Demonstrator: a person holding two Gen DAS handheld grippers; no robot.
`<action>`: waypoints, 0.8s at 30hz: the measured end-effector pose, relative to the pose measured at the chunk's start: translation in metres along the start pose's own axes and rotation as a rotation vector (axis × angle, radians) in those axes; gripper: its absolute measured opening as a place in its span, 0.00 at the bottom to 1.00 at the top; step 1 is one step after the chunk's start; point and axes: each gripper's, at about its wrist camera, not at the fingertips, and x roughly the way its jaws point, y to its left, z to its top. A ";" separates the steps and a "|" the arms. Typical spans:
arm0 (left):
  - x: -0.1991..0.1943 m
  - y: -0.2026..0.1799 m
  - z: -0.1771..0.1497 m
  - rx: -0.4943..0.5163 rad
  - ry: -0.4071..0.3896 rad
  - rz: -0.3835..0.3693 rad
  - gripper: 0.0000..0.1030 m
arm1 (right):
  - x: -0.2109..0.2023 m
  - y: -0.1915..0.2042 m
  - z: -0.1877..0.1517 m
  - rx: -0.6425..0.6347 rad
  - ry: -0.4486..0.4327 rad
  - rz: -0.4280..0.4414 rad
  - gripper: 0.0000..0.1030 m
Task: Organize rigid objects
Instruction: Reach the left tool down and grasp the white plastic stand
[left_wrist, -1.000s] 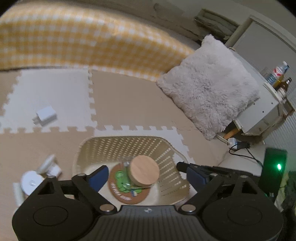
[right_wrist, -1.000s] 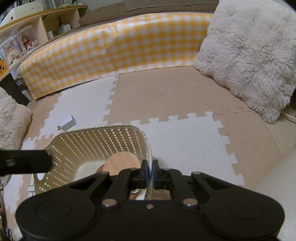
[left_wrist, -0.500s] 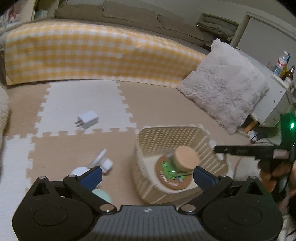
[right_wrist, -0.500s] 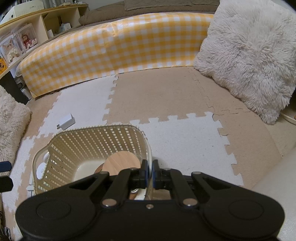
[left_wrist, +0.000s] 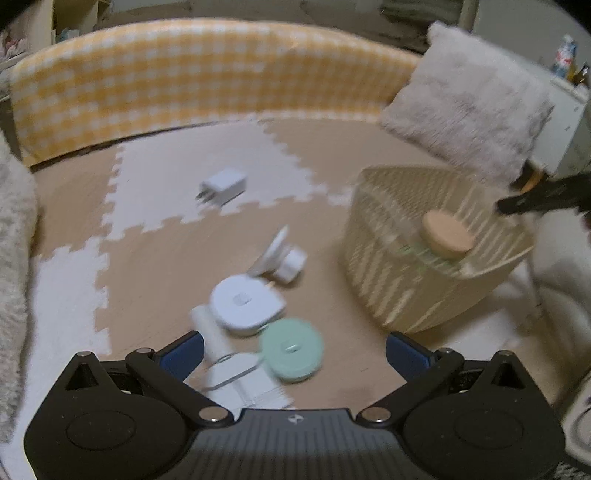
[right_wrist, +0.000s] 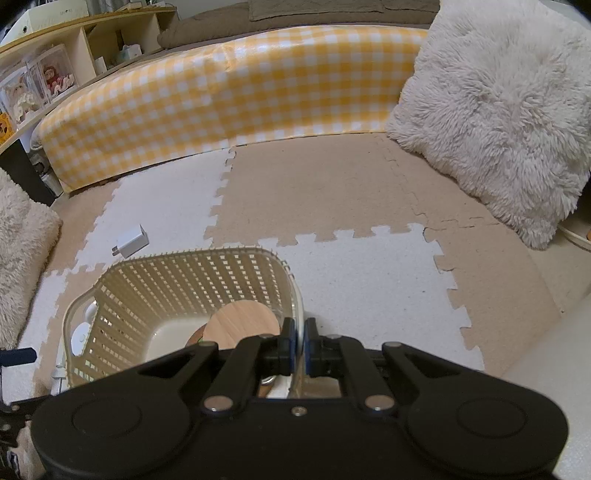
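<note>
A cream slatted basket (left_wrist: 424, 291) (right_wrist: 177, 273) stands on the foam floor mat and holds a jar with a round wooden lid (left_wrist: 447, 230) (right_wrist: 242, 325). My right gripper (right_wrist: 300, 338) is shut on the basket's near rim. My left gripper (left_wrist: 295, 349) is wide open, low over a cluster on the mat: a mint-green disc (left_wrist: 291, 349), a white rounded device (left_wrist: 245, 306), a white holder (left_wrist: 282, 254) and white flat pieces (left_wrist: 240, 384). Nothing is between its pads. A white charger plug (left_wrist: 223, 186) (right_wrist: 131, 242) lies farther off.
A yellow checked cushion edge (right_wrist: 236, 96) runs along the back. A fluffy white pillow (right_wrist: 498, 110) leans at the right, a fluffy rug (right_wrist: 22, 251) lies at the left. Shelves (right_wrist: 55, 62) with boxes stand at the far left.
My left gripper has left the basket, swung left and come down over the small objects on the mat, opening fully. The right gripper and the basket have stayed put.
</note>
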 end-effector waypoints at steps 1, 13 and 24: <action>0.003 0.004 -0.002 -0.002 0.010 0.008 1.00 | 0.000 0.001 0.000 0.002 0.001 0.001 0.05; 0.025 0.009 -0.013 0.042 0.098 -0.051 1.00 | 0.001 0.003 0.000 -0.006 0.007 -0.005 0.05; 0.013 -0.012 -0.030 0.100 0.112 -0.001 0.86 | 0.001 0.003 0.000 -0.008 0.007 -0.008 0.05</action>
